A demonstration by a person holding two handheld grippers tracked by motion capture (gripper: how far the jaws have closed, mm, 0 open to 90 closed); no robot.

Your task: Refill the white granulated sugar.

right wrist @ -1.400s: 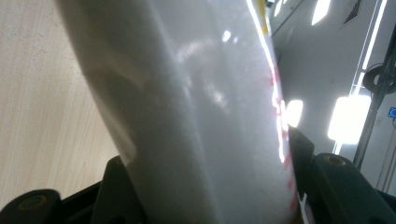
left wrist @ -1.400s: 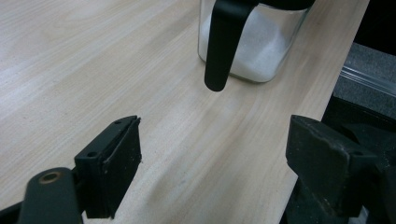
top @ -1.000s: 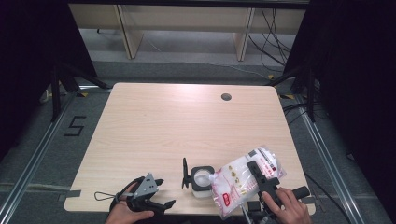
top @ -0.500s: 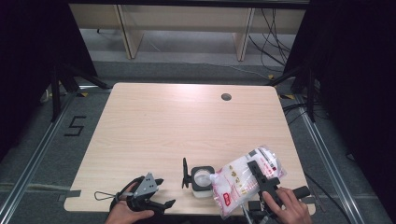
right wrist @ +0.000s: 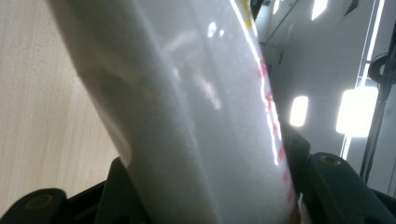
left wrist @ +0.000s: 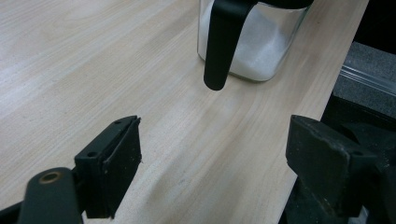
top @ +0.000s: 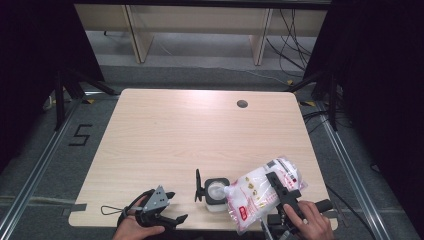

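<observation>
Tilted white bag (top: pixel 255 192) apparently pouring into open glass jar (top: pixel 216 192).

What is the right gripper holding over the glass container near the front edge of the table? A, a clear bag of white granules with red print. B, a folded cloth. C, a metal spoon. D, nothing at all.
A: the right gripper has its jaws clamped on the bag of white granules, which is tilted with one corner at the open mouth of the glass container.

High view overhead facing forward-down, gripper views close, low, sharing the table (top: pixel 165 140)
</observation>
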